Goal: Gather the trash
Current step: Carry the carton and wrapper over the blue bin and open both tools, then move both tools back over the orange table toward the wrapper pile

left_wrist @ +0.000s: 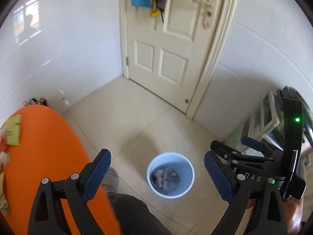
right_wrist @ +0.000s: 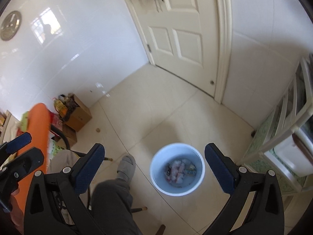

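A white bin stands on the tiled floor below both grippers, with crumpled pink-white scraps and wrappers at its bottom. My left gripper hangs high above it, open, nothing between its blue pads. My right gripper is open and empty too, over the same bin. At the left is the orange table, which carries a green paper and more wrappers at its far left edge. Each gripper shows at the side of the other's view.
A person's grey trouser leg and slippered foot are beside the bin. Cardboard boxes sit by the white wall. A cream door stands shut behind. A white shelf unit lines the right side.
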A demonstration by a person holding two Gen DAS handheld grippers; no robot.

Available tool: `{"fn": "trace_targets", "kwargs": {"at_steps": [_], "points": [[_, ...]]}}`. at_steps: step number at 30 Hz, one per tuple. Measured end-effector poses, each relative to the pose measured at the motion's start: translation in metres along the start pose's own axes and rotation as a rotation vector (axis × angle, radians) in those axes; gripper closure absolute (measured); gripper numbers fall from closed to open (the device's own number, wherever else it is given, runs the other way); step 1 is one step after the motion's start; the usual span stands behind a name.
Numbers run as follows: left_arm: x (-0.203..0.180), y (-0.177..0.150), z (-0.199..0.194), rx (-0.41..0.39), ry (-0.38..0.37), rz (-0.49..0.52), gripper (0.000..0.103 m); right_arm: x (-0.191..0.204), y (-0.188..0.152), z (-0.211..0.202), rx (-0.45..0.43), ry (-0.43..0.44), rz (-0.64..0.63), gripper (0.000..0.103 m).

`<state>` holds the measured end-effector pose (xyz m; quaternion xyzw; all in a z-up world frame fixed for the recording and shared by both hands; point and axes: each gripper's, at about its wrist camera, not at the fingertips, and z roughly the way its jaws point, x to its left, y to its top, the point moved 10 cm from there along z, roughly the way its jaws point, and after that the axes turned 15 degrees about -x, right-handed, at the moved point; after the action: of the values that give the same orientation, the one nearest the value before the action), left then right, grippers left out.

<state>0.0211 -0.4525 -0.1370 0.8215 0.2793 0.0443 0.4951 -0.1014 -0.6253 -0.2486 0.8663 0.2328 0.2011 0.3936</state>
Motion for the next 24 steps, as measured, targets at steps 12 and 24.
{"fn": "trace_targets", "kwargs": {"at_steps": [12, 24], "points": [[0.087, 0.002, -0.169, -0.246, 0.181, -0.113, 0.003, 0.139, 0.066, -0.075, -0.191, 0.181, -0.121, 0.000], [0.150, -0.050, -0.330, -0.407, 0.452, -0.224, 0.001, 0.297, 0.074, -0.136, -0.287, 0.428, -0.268, 0.000]]}}
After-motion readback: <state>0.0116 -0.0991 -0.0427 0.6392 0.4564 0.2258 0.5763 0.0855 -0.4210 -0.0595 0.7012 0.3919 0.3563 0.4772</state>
